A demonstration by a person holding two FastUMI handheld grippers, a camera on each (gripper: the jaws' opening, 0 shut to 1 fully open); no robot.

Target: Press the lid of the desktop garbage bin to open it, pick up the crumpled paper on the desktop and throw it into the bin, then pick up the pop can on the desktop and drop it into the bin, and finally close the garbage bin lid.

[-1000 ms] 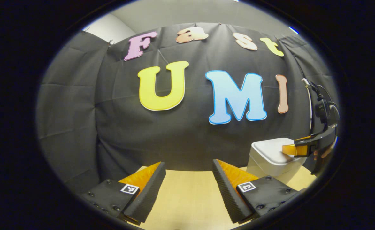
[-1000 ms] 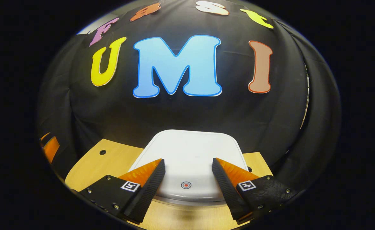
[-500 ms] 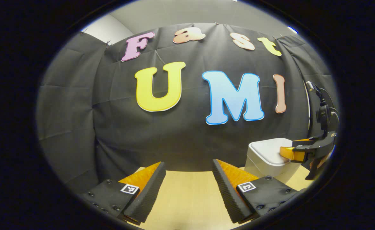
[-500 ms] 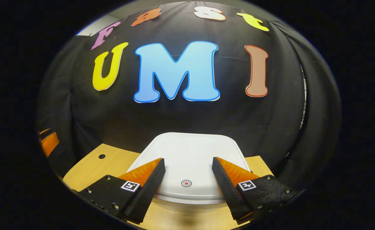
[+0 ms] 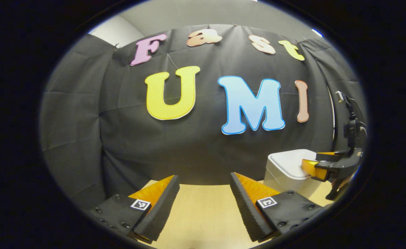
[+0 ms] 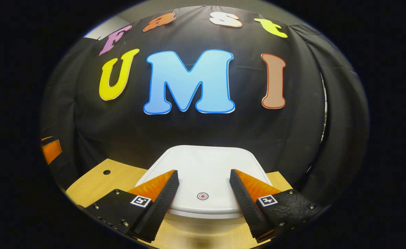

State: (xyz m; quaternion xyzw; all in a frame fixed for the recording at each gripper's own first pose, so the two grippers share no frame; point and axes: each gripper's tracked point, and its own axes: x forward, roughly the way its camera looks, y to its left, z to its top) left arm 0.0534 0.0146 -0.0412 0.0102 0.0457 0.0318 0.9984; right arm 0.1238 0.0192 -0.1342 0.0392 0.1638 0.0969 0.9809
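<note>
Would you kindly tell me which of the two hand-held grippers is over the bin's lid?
The right hand-held gripper: its open fingers straddle the white lid near the round mark. The left hand-held gripper sits over bare tabletop.

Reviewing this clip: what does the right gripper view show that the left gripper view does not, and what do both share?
Right gripper view: the small red-ringed round mark near the front of the white plastic bin lid, a dark hole in the light wooden desktop, and the right gripper open over the lid.

Left gripper view: the bin's white side wall, the right gripper seen side-on, and the open left gripper above bare desktop.

Both share the closed white bin, the wooden desktop and the black cloth wall.
</note>
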